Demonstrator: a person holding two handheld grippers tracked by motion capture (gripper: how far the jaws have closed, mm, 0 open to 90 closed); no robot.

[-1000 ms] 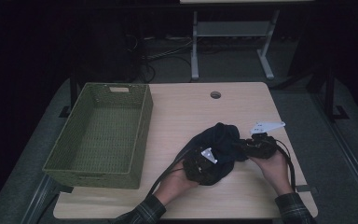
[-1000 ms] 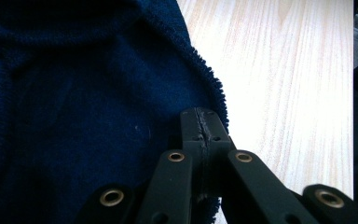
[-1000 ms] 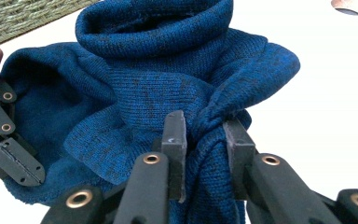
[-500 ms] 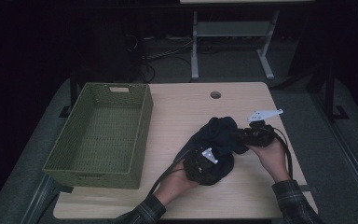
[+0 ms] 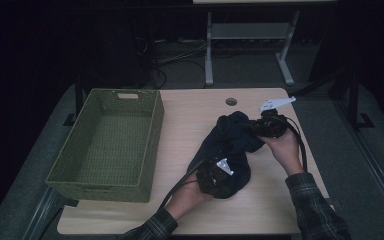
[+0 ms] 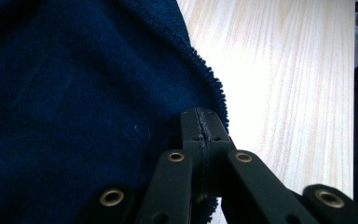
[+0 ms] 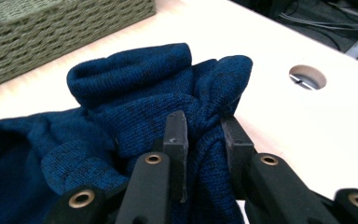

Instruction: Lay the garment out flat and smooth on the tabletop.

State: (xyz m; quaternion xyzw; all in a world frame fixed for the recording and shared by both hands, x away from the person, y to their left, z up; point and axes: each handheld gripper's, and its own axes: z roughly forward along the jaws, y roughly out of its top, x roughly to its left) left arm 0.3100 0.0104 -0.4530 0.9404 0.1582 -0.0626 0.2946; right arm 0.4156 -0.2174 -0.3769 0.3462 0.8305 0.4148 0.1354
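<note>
A dark blue knitted cloth (image 5: 232, 142) lies bunched on the wooden table (image 5: 195, 115), right of centre. My left gripper (image 5: 219, 174) rests at the cloth's near end. In the left gripper view, the left gripper (image 6: 204, 127) has its jaws pressed together on the cloth's (image 6: 74, 93) fuzzy edge. My right gripper (image 5: 257, 127) is at the far right of the cloth. In the right gripper view, the right gripper (image 7: 205, 133) is clamped on a raised fold of the cloth (image 7: 135, 84), whose folds stand up in front of it.
A green woven basket (image 5: 110, 140) with nothing in it stands on the left of the table; its wall (image 7: 51, 28) shows in the right gripper view. A round cable hole (image 5: 231, 101) sits near the far edge. Bare table (image 6: 279, 70) lies right of the cloth.
My right gripper has moved away from the person and slightly left, carrying its fold of cloth and bunching it higher. The left gripper has stayed put.
</note>
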